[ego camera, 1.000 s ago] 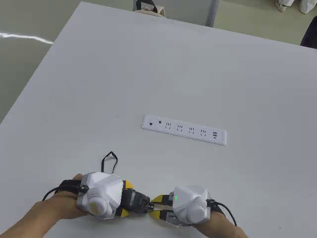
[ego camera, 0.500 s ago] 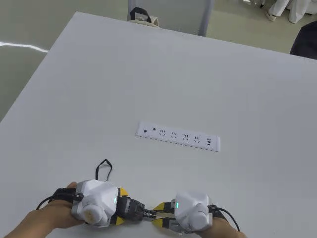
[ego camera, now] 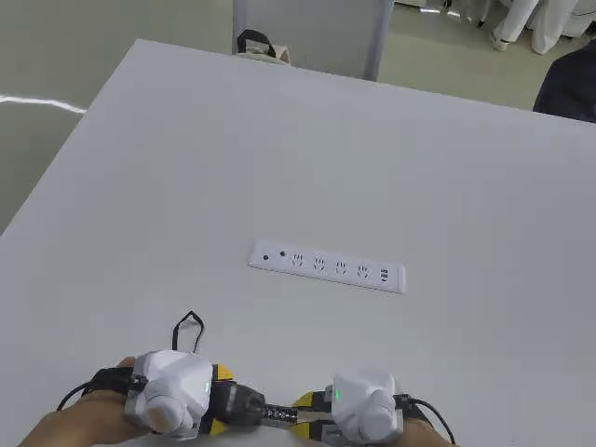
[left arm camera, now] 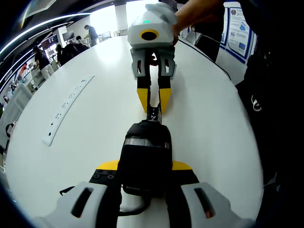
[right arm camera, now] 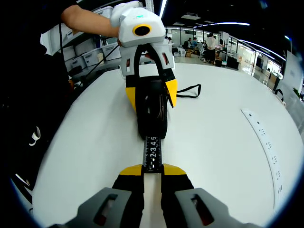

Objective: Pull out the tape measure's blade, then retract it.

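The tape measure (ego camera: 239, 407) is a black case with a black wrist strap (ego camera: 186, 328), lying low at the table's near edge. My left gripper (ego camera: 223, 402) is shut on the case (left arm camera: 145, 154). A short length of blade (ego camera: 277, 413) runs right from the case to my right gripper (ego camera: 300, 415), which faces the left one. In the right gripper view the blade (right arm camera: 151, 152) shows the numbers 2 to 5, and my right gripper (right arm camera: 152, 170) is shut on its end. In the left gripper view my left gripper (left arm camera: 145, 166) clamps the case from both sides.
A white power strip (ego camera: 326, 265) lies flat in the middle of the white table (ego camera: 279, 149), well beyond both grippers. A chair back (ego camera: 307, 33) stands at the far edge. People stand in the room beyond the table.
The two grippers have drawn apart, and a short stretch of blade now shows between them where they nearly touched before. The head camera has tilted, shifting the whole picture.
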`<control>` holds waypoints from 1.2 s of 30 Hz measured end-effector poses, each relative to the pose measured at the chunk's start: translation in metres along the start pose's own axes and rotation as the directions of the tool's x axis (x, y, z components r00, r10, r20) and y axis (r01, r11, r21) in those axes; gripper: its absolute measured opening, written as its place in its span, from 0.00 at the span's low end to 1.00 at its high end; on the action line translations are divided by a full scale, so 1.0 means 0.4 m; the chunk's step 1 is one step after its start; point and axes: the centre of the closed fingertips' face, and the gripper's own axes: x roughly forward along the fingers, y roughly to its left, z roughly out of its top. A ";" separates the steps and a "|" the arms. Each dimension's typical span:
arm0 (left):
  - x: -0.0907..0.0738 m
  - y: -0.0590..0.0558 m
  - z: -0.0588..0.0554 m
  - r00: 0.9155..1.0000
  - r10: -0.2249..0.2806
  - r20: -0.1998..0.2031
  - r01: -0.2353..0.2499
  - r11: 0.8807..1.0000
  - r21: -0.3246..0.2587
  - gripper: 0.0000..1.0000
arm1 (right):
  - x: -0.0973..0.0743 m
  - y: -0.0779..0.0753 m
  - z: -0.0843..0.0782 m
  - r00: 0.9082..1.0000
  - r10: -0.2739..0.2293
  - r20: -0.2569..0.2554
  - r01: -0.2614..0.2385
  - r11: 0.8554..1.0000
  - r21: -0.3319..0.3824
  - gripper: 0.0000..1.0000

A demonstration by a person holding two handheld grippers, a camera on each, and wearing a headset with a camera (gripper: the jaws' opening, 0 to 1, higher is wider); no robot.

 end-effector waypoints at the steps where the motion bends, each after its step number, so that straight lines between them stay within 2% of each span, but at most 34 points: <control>1: 0.001 0.000 -0.001 1.000 0.001 0.000 -0.001 1.000 0.000 0.32 | -0.002 0.000 -0.001 1.000 0.001 0.000 -0.001 1.000 0.002 0.10; 21: 0.004 0.004 -0.013 1.000 0.009 -0.007 -0.009 1.000 -0.005 0.32 | -0.053 -0.005 -0.042 1.000 -0.014 -0.023 0.014 1.000 0.011 0.10; 24: 0.003 0.003 -0.009 1.000 0.009 -0.009 -0.009 1.000 -0.008 0.32 | -0.063 -0.006 -0.054 0.999 -0.016 -0.029 0.017 0.999 0.028 0.10; 36: -0.002 0.001 0.000 1.000 0.010 -0.015 -0.010 1.000 -0.006 0.32 | -0.101 -0.004 -0.075 0.999 -0.020 -0.040 0.021 1.000 0.022 0.10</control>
